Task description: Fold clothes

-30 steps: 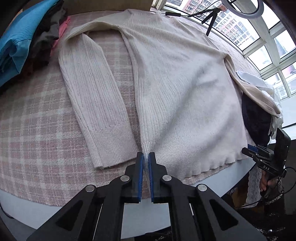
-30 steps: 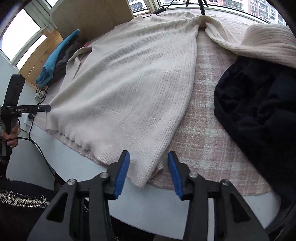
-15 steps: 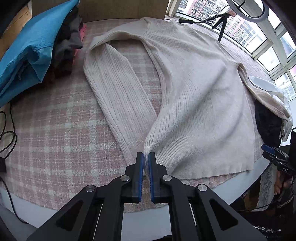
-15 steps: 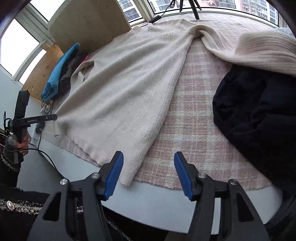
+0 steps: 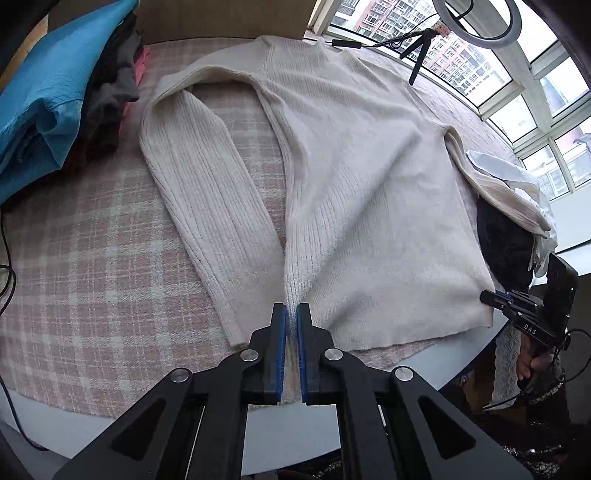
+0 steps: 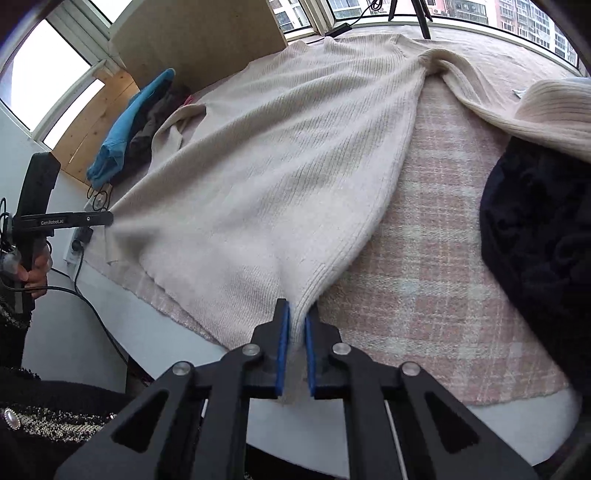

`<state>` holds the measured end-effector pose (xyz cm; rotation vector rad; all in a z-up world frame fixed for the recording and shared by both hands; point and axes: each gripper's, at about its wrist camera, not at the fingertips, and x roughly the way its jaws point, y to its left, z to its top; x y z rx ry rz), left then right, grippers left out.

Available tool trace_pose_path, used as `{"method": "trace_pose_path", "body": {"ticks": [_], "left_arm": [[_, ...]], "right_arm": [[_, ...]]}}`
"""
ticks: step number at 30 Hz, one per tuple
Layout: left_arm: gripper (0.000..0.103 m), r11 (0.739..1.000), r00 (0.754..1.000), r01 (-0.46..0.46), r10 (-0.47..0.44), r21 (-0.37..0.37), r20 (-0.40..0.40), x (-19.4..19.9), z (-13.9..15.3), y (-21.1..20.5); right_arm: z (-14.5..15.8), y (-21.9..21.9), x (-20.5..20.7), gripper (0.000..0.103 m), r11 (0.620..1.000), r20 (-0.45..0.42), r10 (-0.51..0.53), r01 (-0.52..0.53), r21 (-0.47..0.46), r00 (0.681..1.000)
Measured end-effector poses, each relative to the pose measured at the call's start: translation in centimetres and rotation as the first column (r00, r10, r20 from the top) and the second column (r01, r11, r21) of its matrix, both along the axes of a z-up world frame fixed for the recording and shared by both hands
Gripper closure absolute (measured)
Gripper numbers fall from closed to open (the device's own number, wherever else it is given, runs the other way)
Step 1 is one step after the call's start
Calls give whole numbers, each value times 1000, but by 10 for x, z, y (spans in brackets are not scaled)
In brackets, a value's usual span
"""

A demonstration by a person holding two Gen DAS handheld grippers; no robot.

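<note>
Your left gripper (image 5: 290,312), at the bottom centre of the left wrist view, is clamped on the hem corner of the cream sweater (image 5: 362,177); the blue pads (image 5: 282,332) press a narrow bunch of ribbed knit between them. From that pinch the fabric fans upward across the middle of the frame.

Your right gripper (image 6: 296,314), at the bottom centre of the right wrist view, has just closed its jaws, and the opposite hem corner of the sweater is now held tight between them. The knit rises from the grip in taut folds toward the upper centre of the frame.

The sweater lies on the plaid cloth (image 5: 92,266) that covers the desk (image 6: 517,435), neckline toward the windows at the top of both views. In the left wrist view, one sleeve (image 5: 207,206) lies flat left of the body, running from the shoulder down toward the lower centre. The other sleeve (image 6: 517,110) drapes over a dark garment (image 6: 539,229) at the right edge of the frame.

A stack of folded clothes (image 5: 55,99), blue on top, sits at the upper left of the left wrist view. A ring light (image 5: 476,22) on a tripod stands at the upper right by the windows
</note>
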<state>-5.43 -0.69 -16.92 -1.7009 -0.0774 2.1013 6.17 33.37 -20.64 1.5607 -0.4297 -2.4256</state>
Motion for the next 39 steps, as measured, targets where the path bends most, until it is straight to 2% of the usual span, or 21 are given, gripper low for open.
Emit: {"method": "trace_pose_path", "body": {"ticks": [2, 4, 7, 12, 14, 16, 17, 19, 21, 25, 29, 33, 35, 36, 38, 39], "left_arm": [[98, 998, 998, 57, -57, -2, 5, 8, -2, 17], [98, 994, 994, 105, -105, -5, 27, 15, -11, 32], [98, 987, 985, 156, -152, -41, 80, 22, -36, 48], [97, 983, 980, 170, -162, -63, 119, 19, -42, 44], [96, 982, 974, 178, -167, -58, 156, 15, -40, 39], [93, 982, 972, 169, -152, -88, 179, 11, -33, 31], [93, 983, 973, 160, -142, -92, 183, 8, -28, 26], [93, 989, 987, 125, -115, -85, 113, -6, -6, 17], [93, 993, 995, 100, -97, -69, 33, -27, 16, 15], [93, 991, 985, 129, -132, -31, -112, -89, 35, 55], [93, 981, 974, 186, -177, 58, -142, -156, 15, 127], [93, 980, 981, 165, -151, 108, -123, -209, -18, 177], [92, 983, 975, 168, -156, 68, -157, -225, -35, 196], [90, 987, 976, 162, -158, 15, -149, -233, -47, 201], [99, 991, 983, 135, -131, 20, -129, -243, -56, 191], [95, 992, 986, 123, -118, 27, -121, -248, -52, 181]], "right_arm": [[21, 20, 8, 95, 1000, -7, -15, 15, 16, 1000], [29, 38, 10, 95, 998, 8, -52, 52, 39, 999], [14, 37, 3, 95, 996, 65, -48, 43, 81, 997], [-8, 24, -5, 94, 986, 151, 10, -35, 162, 989], [-5, 29, -7, 89, 984, 200, 16, -51, 169, 980], [4, 37, -10, 88, 982, 231, 8, -51, 180, 973], [18, 44, -12, 88, 984, 202, 7, -42, 173, 979], [50, 60, -19, 88, 988, 108, -11, -6, 157, 994], [73, 66, -46, 88, 986, 3, -16, 15, 163, 1000], [100, 65, -116, 89, 982, -173, 8, 25, 190, 985], [74, 34, -214, 90, 981, -186, 90, -55, 184, 979], [32, 5, -280, 90, 968, -151, 155, -120, 221, 976], [10, -2, -306, 90, 958, -130, 175, -138, 252, 976], [-3, 0, -315, 90, 959, -101, 172, -143, 245, 980], [-19, 5, -321, 91, 952, -46, 181, -163, 260, 982], [-14, 9, -317, 91, 950, -65, 201, -178, 255, 978]]}}
